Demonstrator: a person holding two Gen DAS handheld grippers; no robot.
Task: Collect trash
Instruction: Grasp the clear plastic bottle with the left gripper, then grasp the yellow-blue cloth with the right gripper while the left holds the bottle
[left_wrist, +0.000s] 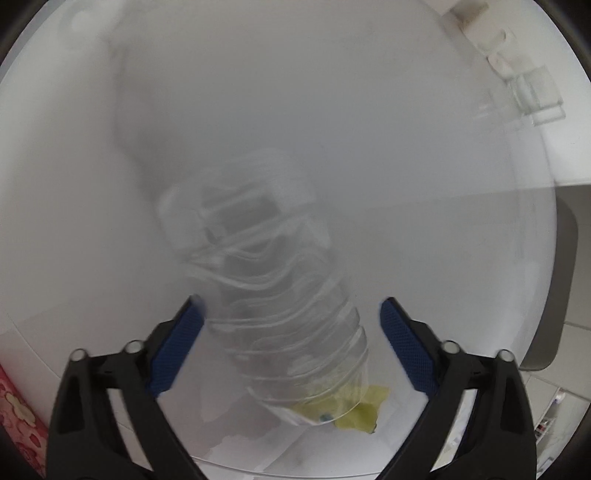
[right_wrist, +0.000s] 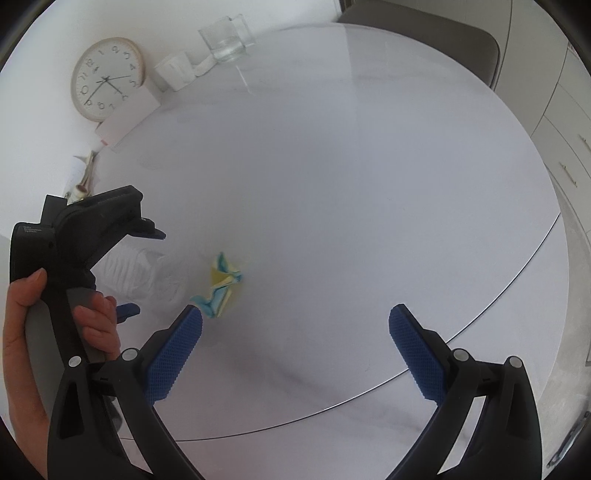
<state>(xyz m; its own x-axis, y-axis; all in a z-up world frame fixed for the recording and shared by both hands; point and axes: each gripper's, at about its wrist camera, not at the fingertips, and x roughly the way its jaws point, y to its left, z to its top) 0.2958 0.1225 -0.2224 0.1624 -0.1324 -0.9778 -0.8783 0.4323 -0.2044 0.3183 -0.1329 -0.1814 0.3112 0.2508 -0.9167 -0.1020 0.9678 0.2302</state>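
Observation:
A clear, ribbed plastic bottle (left_wrist: 273, 295) lies on the round white table (left_wrist: 406, 166), blurred in the left wrist view. My left gripper (left_wrist: 290, 310) points down over it, its jaws standing either side of the bottle. The left pad (left_wrist: 177, 347) is at the bottle's edge and the right pad (left_wrist: 406, 350) is apart from it. A crumpled yellow and blue wrapper (right_wrist: 223, 284) lies just past the bottle's end (left_wrist: 365, 406). My right gripper (right_wrist: 295, 317) hovers open near the wrapper with nothing between its fingers. In the right wrist view a hand holds the left gripper (right_wrist: 142, 271) over the bottle (right_wrist: 147, 277).
A wall clock (right_wrist: 107, 79), a white box (right_wrist: 129, 114), a white mug (right_wrist: 173, 70) and a glass jug (right_wrist: 225, 38) stand along the table's far side. A chair (right_wrist: 424, 37) sits beyond the table. The table's edge (right_wrist: 498, 295) curves to the right.

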